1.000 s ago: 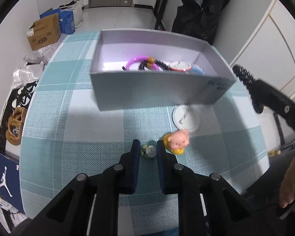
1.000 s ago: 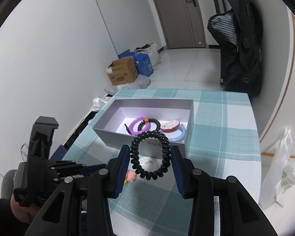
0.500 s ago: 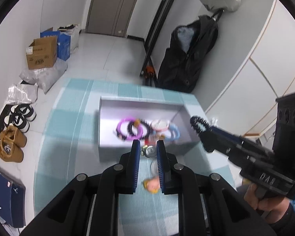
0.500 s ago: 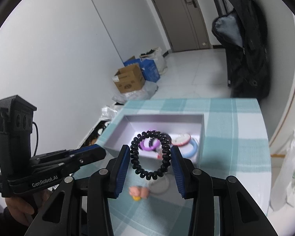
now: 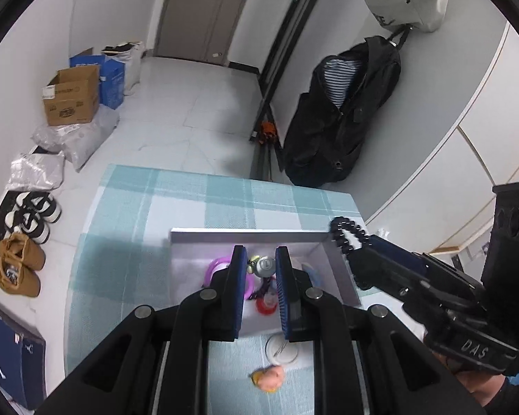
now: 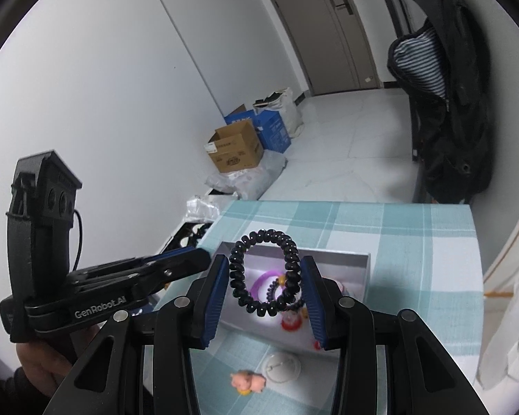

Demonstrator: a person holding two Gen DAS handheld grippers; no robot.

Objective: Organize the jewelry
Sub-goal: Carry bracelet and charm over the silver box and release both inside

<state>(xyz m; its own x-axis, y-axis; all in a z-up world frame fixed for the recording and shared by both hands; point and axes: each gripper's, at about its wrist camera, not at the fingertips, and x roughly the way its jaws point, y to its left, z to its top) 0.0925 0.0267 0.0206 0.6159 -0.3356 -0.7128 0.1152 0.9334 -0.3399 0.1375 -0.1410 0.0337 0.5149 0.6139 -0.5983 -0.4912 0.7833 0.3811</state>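
Observation:
My left gripper (image 5: 261, 266) is shut on a small silver and yellow charm (image 5: 263, 265) and holds it above the open grey box (image 5: 245, 233) on the teal checked tablecloth. Inside the box lie a purple bangle (image 5: 212, 271), a red-rimmed piece (image 5: 264, 306) and other bracelets. My right gripper (image 6: 264, 276) is shut on a black coiled bracelet (image 6: 237, 276), which stands upright between its fingers over the box (image 6: 332, 253). In the left wrist view the right gripper (image 5: 342, 238) hangs at the box's right wall with the black bracelet (image 5: 348, 232).
In front of the box, a white round disc (image 6: 282, 366) and a pink pig figure (image 6: 247, 382) lie on the tablecloth (image 6: 415, 242). Cardboard boxes (image 5: 71, 98) and shoes (image 5: 17, 266) are on the floor at left. A black jacket (image 5: 339, 121) hangs beyond the table.
Both grippers have risen and moved forward over the box. The left one lifted the small charm off the tablecloth beside the pig. The right one still carries the black bracelet.

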